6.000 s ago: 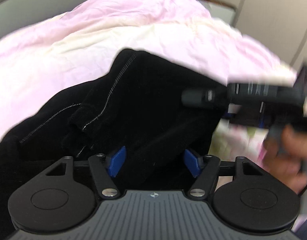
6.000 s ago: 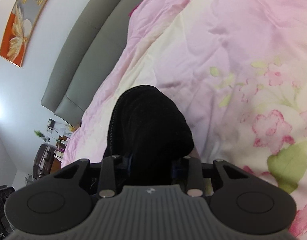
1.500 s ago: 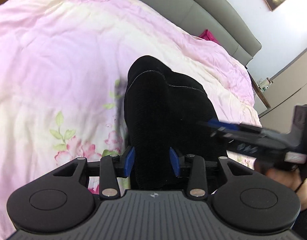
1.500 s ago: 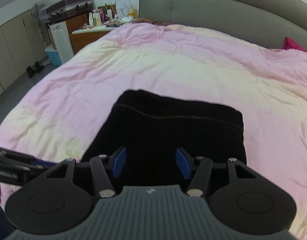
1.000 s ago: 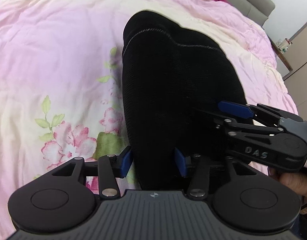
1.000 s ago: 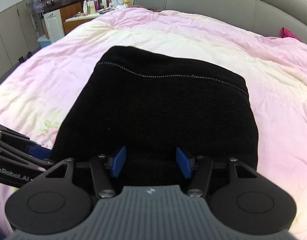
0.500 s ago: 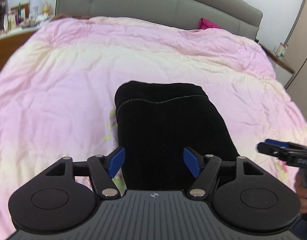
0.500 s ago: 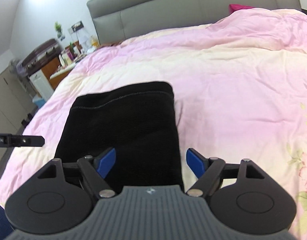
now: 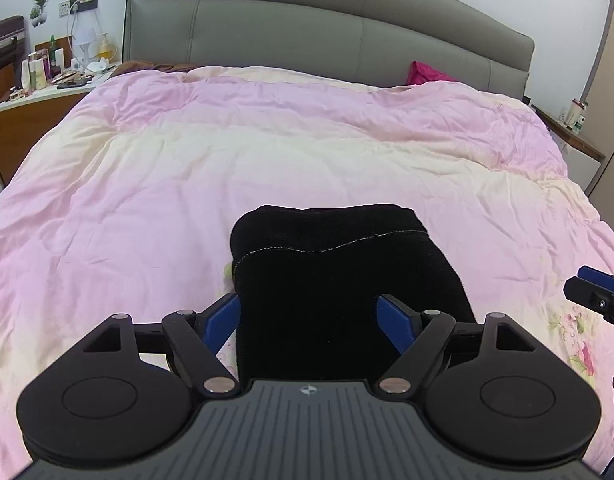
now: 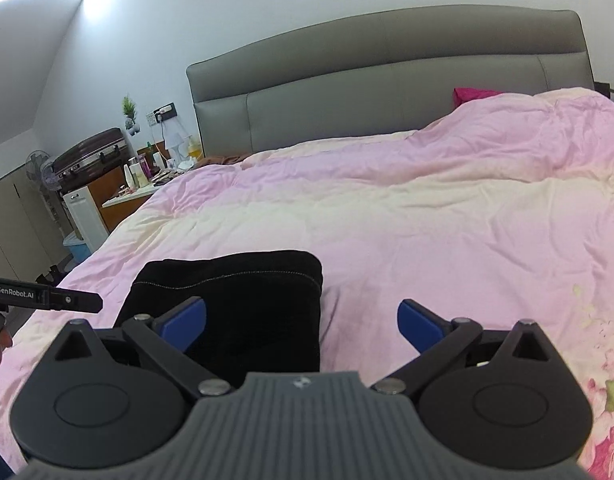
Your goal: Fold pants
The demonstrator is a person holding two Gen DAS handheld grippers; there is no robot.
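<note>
The black pants (image 9: 339,272) lie folded in a compact rectangle on the pink quilt (image 9: 227,168), near the bed's front edge. They also show in the right wrist view (image 10: 247,292). My left gripper (image 9: 309,322) is open and empty, held just above the pants' near end. My right gripper (image 10: 301,322) is open and empty, above the pants' right edge and the quilt (image 10: 447,220). The right gripper's tip shows at the far right of the left wrist view (image 9: 595,286); the left gripper's finger shows at the left of the right wrist view (image 10: 47,298).
A grey padded headboard (image 9: 327,36) stands at the far end of the bed. A magenta cushion (image 9: 425,76) lies by it. A nightstand with bottles and a lamp (image 9: 59,76) stands at the left, another (image 9: 575,136) at the right. A suitcase (image 10: 91,156) sits on a cabinet.
Both grippers have opened, let go of the pants and drawn back and up. The pants stay folded on the quilt.
</note>
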